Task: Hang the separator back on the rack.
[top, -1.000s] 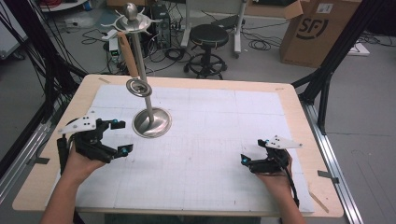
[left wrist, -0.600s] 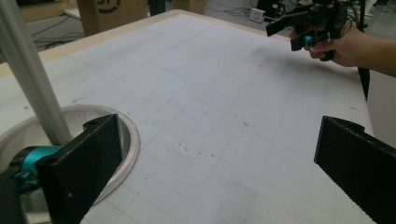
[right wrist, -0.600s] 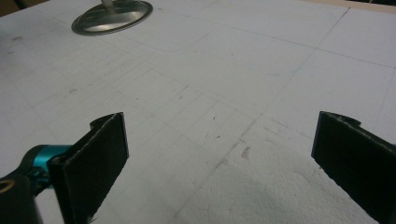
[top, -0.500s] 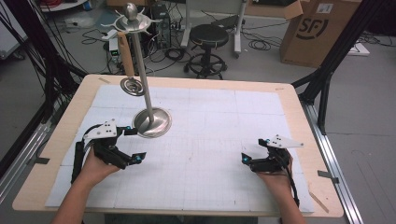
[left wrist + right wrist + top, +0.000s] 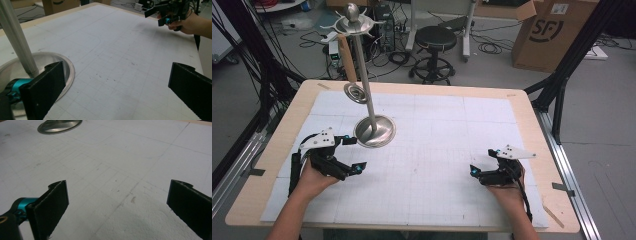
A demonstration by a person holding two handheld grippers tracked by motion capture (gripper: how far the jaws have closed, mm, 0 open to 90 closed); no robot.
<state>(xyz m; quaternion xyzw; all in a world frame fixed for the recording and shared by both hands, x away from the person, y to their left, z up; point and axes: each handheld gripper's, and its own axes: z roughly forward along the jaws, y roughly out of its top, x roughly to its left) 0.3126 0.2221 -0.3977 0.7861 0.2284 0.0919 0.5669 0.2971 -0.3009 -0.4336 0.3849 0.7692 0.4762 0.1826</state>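
Approach step: left hand-held gripper (image 5: 346,154), jaws wide apart and empty, sat just beside the round base of the metal stand (image 5: 374,131), left of centre in the high view. Right hand-held gripper (image 5: 482,172), also spread and empty, rested lower right on the bench (image 5: 532,125). Next move likely calls for centring the left jaws on the pole before closing.

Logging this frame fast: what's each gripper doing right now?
Left gripper: open, holding nothing, beside the metal stand's base.
Right gripper: open, holding nothing, over the white mat.
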